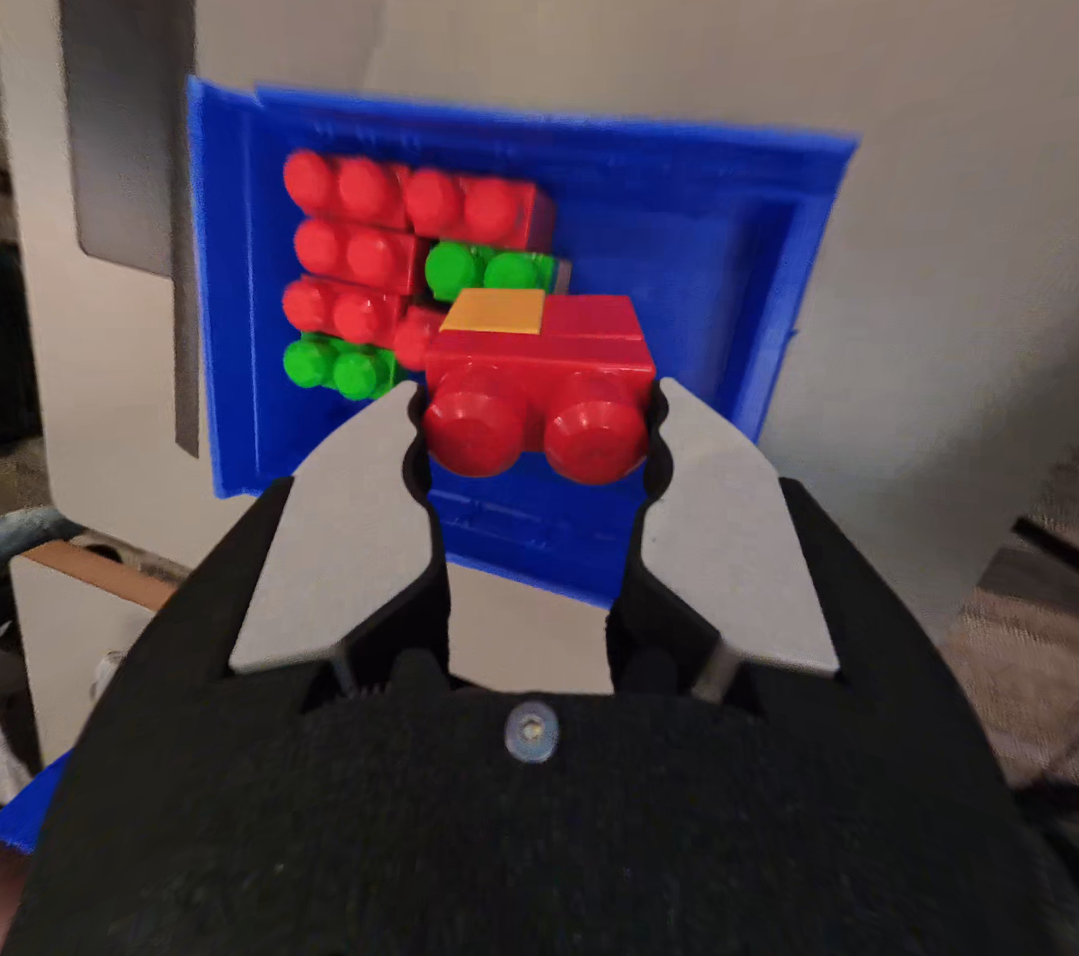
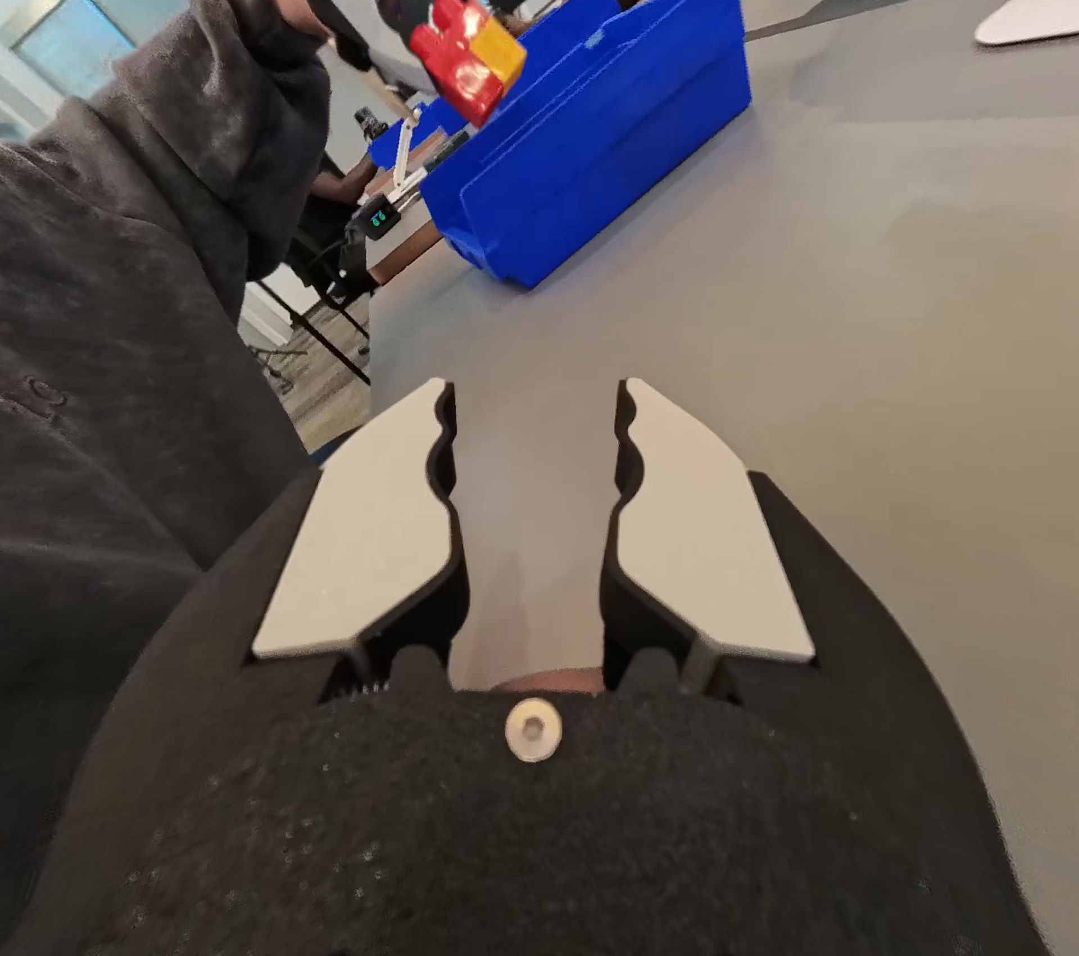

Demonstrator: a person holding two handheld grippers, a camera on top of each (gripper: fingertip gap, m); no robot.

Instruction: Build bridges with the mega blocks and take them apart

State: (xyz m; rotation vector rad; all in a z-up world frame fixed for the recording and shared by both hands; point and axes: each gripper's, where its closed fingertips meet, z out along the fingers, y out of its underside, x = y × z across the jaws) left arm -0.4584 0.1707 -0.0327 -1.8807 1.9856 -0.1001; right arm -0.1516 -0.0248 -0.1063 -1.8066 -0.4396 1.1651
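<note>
Grey fingers [image 1: 373, 507] of the left gripper [image 1: 537, 420] clamp a red block [image 1: 537, 391] by its short ends, studs toward the camera, leaving its joints free; an orange block [image 1: 493, 312] joins its far side. Beyond the fingertips, a blue bin [image 1: 700, 239] holds red and green blocks [image 1: 409, 256], probably the drop-off. The right gripper [image 2: 534, 402] hovers parted and empty over the grey table [image 2: 817, 285].

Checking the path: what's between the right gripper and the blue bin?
Only bare grey table. The right wrist view shows nothing lying between the open right gripper and the blue bin; the left gripper holds the red-and-yellow blocks above the bin.
</note>
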